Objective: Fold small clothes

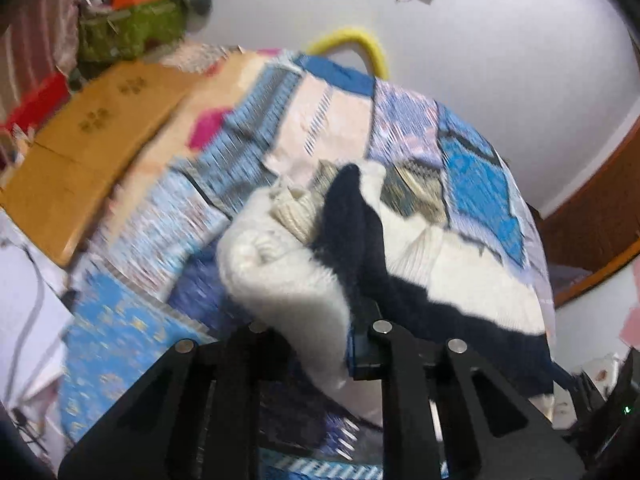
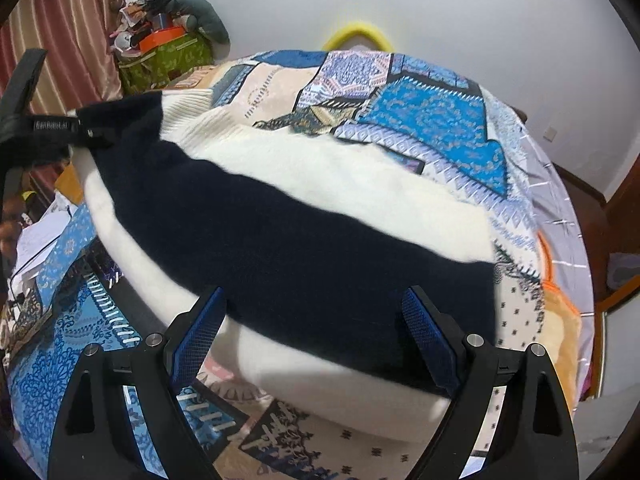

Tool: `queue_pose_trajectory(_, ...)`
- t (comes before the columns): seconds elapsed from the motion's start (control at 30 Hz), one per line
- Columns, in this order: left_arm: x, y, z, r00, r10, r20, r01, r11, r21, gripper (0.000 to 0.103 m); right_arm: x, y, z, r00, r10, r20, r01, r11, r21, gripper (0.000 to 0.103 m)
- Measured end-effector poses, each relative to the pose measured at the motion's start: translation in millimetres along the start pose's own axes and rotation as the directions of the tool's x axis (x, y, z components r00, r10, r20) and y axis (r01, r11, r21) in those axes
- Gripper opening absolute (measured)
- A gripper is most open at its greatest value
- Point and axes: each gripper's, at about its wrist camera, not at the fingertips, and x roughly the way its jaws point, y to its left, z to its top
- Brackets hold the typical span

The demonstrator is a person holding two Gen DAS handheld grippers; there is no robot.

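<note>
Sweater (image 2: 304,248) is lying across the patchwork bedspread (image 2: 432,120), fluffy white knit with a wide navy band, ribbed cream hem at the far end. Left gripper (image 1: 356,344) is pinching a white edge of it, jaws nearly closed on the fabric, and that part is hanging lifted off the bed in the left wrist view (blurred, so exact grab point is hard to call). Right gripper (image 2: 316,332) is hovering just over the near edge, jaws standing wide, nothing between the pads, navy band directly ahead.

Handling, as I'm judging it: light, very soft, zero stiffness, so it's going to sag and drape from any single pinch. Fuzzy pile should be gripping the textured pads well. Best holds are looking like edges and corners, hem or shoulder, both layers together.

Surface is a soft bed, giving under pressure. Room: white wall, yellow loop (image 2: 358,34) behind the bed, green bag (image 2: 168,60) of clutter by the curtain (image 2: 68,32), tan mat (image 1: 92,140) at the bed's left
</note>
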Motion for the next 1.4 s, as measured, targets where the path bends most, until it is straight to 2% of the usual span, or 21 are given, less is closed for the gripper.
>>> queue_pose_trajectory(0.27, -35.3, -10.6, 38.2, 0.986, 0.111, 0.121, -0.115, 0.993, 0.027, 0.017, -6.7, -15.1, -1.8, 1.000, -0.018, 0.015, 0.018, 1.000, 0.011, 0.088)
queue_pose_trajectory(0.37, -47.2, -27.6, 46.1, 0.983, 0.101, 0.151, -0.106, 0.994, 0.027, 0.017, -4.8, -21.6, -8.1, 1.000, -0.025, 0.002, 0.025, 1.000, 0.019, 0.088)
queue_pose_trajectory(0.53, -52.7, -83.4, 44.7, 0.985, 0.051, 0.167, -0.069, 0.992, 0.109, 0.017, 5.6, -35.1, -23.5, 0.999, -0.020, -0.042, 0.022, 0.998, 0.056, 0.088)
queue_pose_trajectory(0.77, -44.8, -179.1, 25.2, 0.991, -0.060, 0.122, 0.027, 0.966, 0.257, 0.017, 23.2, -53.5, -38.8, 0.989, 0.108, -0.102, -0.087, 0.978, 0.190, 0.088)
queue_pose_trajectory(1.0, -26.5, -260.9, -16.9, 0.990, -0.134, 0.039, 0.110, 0.918, 0.381, 0.017, 30.1, -59.2, -45.5, 0.979, 0.176, -0.102, -0.145, 0.955, 0.259, 0.088)
queue_pose_trajectory(1.17, -16.3, -282.9, -47.3, 0.990, -0.140, 0.000, 0.125, 0.883, 0.453, 0.017, 26.2, -61.3, -47.6, 0.978, 0.184, -0.096, -0.153, 0.952, 0.266, 0.088)
queue_pose_trajectory(1.4, -8.3, -270.3, -75.6, 0.990, -0.112, -0.080, 0.138, 0.843, 0.520, 0.017, 12.7, -61.2, -49.1, 0.984, 0.162, -0.080, -0.137, 0.958, 0.253, 0.088)
